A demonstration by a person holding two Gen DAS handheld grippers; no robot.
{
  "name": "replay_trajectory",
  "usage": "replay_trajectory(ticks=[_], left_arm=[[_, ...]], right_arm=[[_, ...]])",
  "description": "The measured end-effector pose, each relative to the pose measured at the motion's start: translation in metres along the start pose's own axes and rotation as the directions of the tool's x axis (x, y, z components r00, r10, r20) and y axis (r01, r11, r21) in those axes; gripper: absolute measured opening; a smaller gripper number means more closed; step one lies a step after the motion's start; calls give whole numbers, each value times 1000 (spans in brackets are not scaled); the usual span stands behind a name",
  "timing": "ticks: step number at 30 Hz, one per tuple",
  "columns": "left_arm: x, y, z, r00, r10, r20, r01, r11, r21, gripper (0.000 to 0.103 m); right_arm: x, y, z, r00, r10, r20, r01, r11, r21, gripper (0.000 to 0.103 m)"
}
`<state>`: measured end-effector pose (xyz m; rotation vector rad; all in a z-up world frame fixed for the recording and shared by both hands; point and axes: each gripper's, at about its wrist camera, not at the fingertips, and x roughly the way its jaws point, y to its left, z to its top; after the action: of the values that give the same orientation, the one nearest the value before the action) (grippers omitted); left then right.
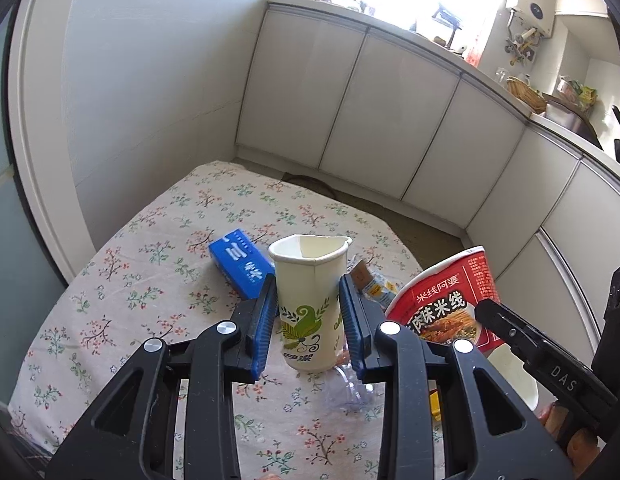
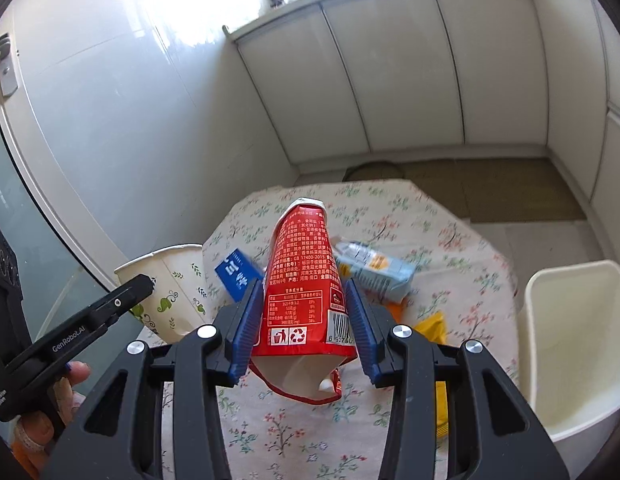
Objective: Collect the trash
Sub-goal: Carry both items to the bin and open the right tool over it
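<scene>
1. Right wrist view: the round table under a floral cloth (image 2: 450, 240) fills the lower middle, with white cabinet doors (image 2: 406, 80) behind it and a white plastic bin (image 2: 570, 344) just beside its right edge, cut off by the frame.
2. The right gripper (image 2: 302, 320) has its blue pads pressed on a squashed red instant-noodle cup (image 2: 302, 280), flattened between them and lifted off the cloth, its torn mouth facing the camera.
3. In the left wrist view, the left gripper (image 1: 310, 312) pinches a white paper cup with a green leaf print (image 1: 310, 292), upright, its rim dented; the jaws stand narrow around it.
4. Still on the cloth lie a blue rectangular carton (image 1: 240, 266) behind the paper cup and a pale blue crumpled drink carton (image 2: 374, 272) behind the noodle cup.
5. A yellow wrapper (image 2: 432, 326) is largely hidden by the right gripper's finger.
6. A clear crushed plastic bottle (image 1: 350, 392) under the left gripper is hard to make out.
7. A hand (image 2: 70, 384) on the left gripper's handle is partly seen at the frame's edge.
</scene>
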<state>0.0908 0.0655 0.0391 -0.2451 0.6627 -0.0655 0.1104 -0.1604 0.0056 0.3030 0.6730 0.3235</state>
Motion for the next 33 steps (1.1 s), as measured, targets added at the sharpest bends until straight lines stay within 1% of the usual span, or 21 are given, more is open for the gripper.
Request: replay_trajectory(ticks=[6,15,23,28,33], left_arm=[[0,-21,3,999,-31,10,31,999,29,30],[9,-66,-3,996,-85,-3,85,993,83,30],[20,-112,-15,990,-135,-36,139,980,142,30],[30,-142,-23,984,-165,-63,173,968,179,30],[40,-168,-32,977,-191,-93,207,956,208,30]], right_arm=[[-17,-17,6,999,-34,41,34,999,19,43],[-54,-70,7,986,-140,86,133,987,87,43],[-80,-125,-1,961,-263,86,247,955,163,43],[-88,-159,-8,941,-333,66,313,926,212,43],[-89,-191,-11,919,-394,23,375,888,266,43]])
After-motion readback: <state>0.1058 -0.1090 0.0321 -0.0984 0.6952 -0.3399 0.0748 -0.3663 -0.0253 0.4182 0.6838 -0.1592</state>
